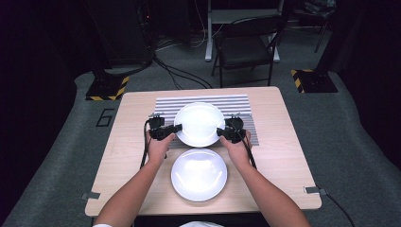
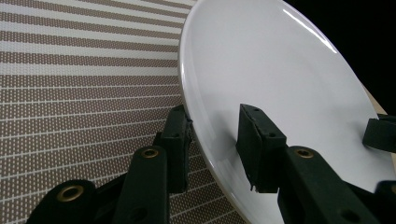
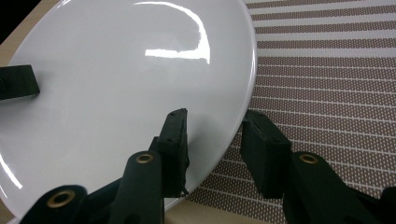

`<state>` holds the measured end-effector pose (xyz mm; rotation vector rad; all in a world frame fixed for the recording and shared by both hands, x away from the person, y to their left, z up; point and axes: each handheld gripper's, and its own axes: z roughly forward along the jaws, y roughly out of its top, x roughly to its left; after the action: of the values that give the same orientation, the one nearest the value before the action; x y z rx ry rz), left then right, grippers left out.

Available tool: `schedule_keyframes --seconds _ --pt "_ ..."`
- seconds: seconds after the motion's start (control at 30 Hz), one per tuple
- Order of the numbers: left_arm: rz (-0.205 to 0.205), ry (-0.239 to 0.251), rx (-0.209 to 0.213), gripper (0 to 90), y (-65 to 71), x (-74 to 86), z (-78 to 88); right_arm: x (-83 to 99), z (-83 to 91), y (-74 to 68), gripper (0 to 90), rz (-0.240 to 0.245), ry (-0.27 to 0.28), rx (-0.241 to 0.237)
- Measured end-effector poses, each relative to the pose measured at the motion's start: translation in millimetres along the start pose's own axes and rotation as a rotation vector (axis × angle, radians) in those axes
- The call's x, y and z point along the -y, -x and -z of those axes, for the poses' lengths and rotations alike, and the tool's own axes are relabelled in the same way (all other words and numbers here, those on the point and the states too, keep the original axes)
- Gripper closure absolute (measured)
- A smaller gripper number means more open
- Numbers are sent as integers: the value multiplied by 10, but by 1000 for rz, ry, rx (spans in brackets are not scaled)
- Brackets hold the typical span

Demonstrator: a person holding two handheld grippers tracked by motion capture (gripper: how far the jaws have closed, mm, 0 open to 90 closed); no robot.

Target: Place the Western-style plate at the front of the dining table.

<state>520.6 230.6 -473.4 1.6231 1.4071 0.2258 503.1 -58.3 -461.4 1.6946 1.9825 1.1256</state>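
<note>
— Right now, what do you have in the tools?

— I have the left tool [image 1: 176,127] clamped on the left rim of the far plate [image 1: 198,120], and the right tool [image 1: 221,132] clamped on its right rim. In the left gripper view, one of its pads [image 2: 254,147] sits on the plate's [image 2: 280,84] upper face and the other under the rim, with the edge between them. In the right gripper view it is the same: one of that tool's pads [image 3: 173,140] is on the glossy face of the plate [image 3: 121,84], the other below the rim.

— So both are closed?

— Yes, both are closed down onto the rim, as narrow as the plate edge allows.

— Where is that plate on the surface?

— I see it over the striped mat [image 1: 239,106], which lies toward the far edge of the surface [image 1: 283,156], about midway between its left and right edges. From the gripper views the plate looks tilted against the mat [image 2: 70,93], but I cannot tell whether it is lifted off it.

— Anything else near it?

— A second white plate [image 1: 198,174] lies flat near the near edge, just beside the held one, between my forearms. I cannot tell whether the two rims touch.
</note>
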Motion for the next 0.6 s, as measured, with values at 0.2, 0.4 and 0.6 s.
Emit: schedule_keyframes --seconds 0.2,0.4,0.6 --pt "-2 -1 -5 650 -8 -46 -31 -27 -53 14 615 -5 4 1" --pt "12 -2 -3 650 -46 -54 -74 -52 -88 11 616 -9 -1 7" --pt "19 2 -7 650 -69 -86 -107 -114 -140 -2 615 11 5 24"
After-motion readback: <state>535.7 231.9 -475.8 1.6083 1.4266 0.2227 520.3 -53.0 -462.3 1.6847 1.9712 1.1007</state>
